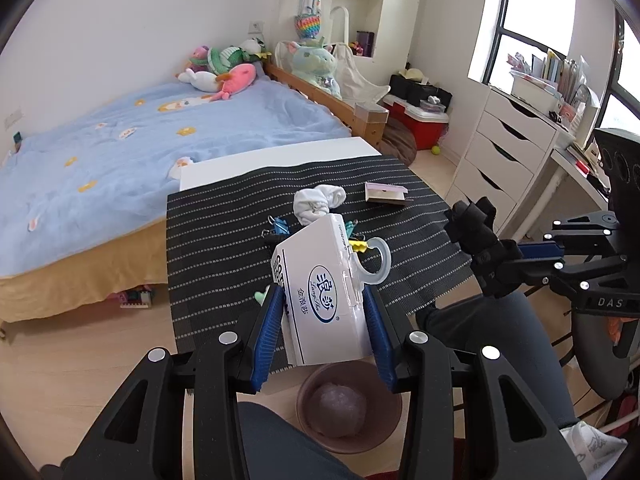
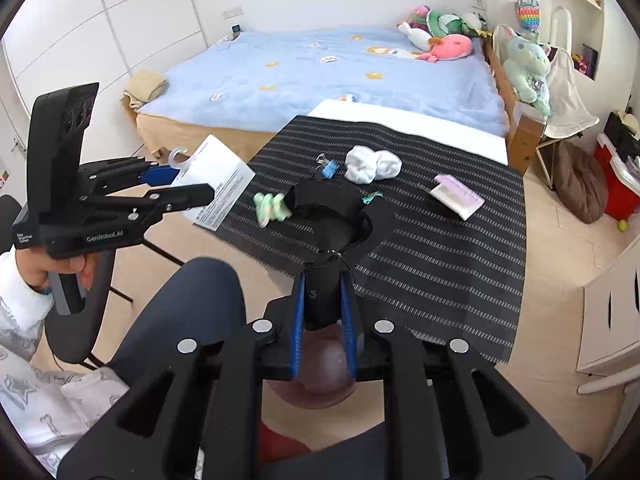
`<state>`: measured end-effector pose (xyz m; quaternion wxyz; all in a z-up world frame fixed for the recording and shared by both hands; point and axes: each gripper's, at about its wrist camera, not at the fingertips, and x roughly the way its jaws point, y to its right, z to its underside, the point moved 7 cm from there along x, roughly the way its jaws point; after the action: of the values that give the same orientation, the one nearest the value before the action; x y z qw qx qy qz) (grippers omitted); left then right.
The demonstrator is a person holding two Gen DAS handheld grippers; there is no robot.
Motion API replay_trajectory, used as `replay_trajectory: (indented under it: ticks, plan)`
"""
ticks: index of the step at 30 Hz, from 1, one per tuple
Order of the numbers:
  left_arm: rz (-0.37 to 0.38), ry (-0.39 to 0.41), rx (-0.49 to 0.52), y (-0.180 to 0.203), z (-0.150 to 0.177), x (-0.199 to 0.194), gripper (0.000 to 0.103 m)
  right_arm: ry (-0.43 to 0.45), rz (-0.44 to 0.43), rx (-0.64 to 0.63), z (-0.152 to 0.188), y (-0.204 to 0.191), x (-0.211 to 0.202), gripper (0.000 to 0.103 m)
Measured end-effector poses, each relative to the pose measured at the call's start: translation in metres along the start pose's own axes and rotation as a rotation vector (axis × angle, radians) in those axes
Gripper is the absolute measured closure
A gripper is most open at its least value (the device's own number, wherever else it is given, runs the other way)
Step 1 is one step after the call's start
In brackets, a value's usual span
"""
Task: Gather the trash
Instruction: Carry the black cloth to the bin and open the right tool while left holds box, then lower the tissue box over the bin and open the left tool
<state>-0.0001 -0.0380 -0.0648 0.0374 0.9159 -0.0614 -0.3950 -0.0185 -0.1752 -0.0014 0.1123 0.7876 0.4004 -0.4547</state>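
- The left gripper (image 1: pixel 325 312) has its blue pads (image 1: pixel 267 320) clamped on the two sides of a white sock package (image 1: pixel 320 288), a flat box with a blue oval logo and a clear plastic hanger hook (image 1: pixel 376 260) at its top edge; it is lifted clear of the table.
- The right gripper (image 2: pixel 323 312) has its fingers closed on a black strap-like item (image 2: pixel 332 232), whose wide looped end curls up and away from the tips; exactly what it is I cannot tell.
- Just below both grippers a brown round waste bin (image 1: pixel 384 408) stands on the wooden floor, with a pale crumpled lump inside.
- Beyond the fingers lies a black mat with white dashed stripes (image 2: pixel 440 256), spread over a white table (image 1: pixel 280 160).
- On the mat: a balled white sock pair (image 2: pixel 372 166), a blue binder clip (image 2: pixel 330 168), a light green clip-like piece (image 2: pixel 272 208) and a small flat pink-and-white pack (image 2: pixel 458 196).
- A person's dark-trousered knee (image 2: pixel 192 312) sits beside the bin.
- Behind the table is a bed with a blue cover (image 2: pixel 320 76) and plush toys at its head.
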Motion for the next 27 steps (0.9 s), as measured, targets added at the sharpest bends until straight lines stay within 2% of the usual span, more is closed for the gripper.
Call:
replay_trajectory:
  ticks: [9, 15, 18, 19, 21, 24, 27]
  plan:
    - [0.011, -0.017, -0.001, 0.007, 0.023, -0.010, 0.062, -0.059, -0.040, -0.012, 0.034, -0.024, 0.011, 0.087]
    - [0.010, -0.013, -0.012, 0.006, 0.029, -0.015, 0.062, -0.083, -0.073, -0.027, 0.043, -0.036, 0.019, 0.086]
    - [0.010, -0.010, -0.014, 0.006, 0.029, -0.016, 0.062, -0.084, -0.084, -0.025, 0.041, -0.038, 0.020, 0.069]
    - [0.010, -0.009, -0.014, 0.006, 0.028, -0.016, 0.062, -0.083, -0.083, -0.024, 0.041, -0.037, 0.021, 0.053]
    - [0.011, -0.010, -0.011, 0.007, 0.028, -0.016, 0.062, -0.075, -0.074, -0.013, 0.039, -0.035, 0.022, 0.031]
    - [0.019, -0.015, -0.005, 0.007, 0.028, -0.016, 0.062, -0.064, -0.066, 0.010, 0.037, -0.030, 0.021, 0.016]
    - [0.025, -0.021, 0.001, 0.009, 0.028, -0.015, 0.062, -0.056, -0.052, 0.036, 0.036, -0.023, 0.019, 0.013]
